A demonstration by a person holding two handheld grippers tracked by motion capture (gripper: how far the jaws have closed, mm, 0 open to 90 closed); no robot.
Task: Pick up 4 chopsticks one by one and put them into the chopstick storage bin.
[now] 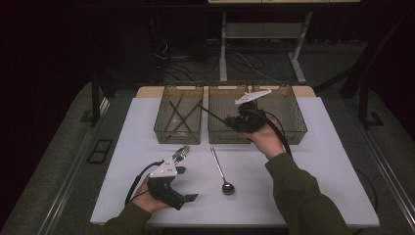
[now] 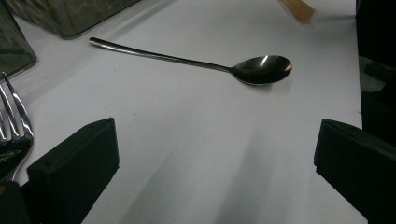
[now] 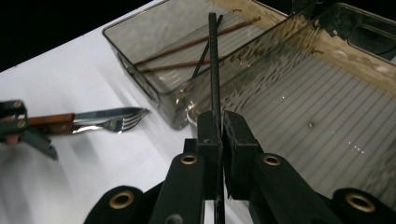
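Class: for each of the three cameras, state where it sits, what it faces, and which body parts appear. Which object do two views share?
High view: above the table, looking down; both forearms and hands enter from below.
Left gripper view: on the left gripper, open, facing the spoon.
Right gripper view: on the right gripper, shut on a black chopstick, over the trays.
Shared: spoon, high and left views.
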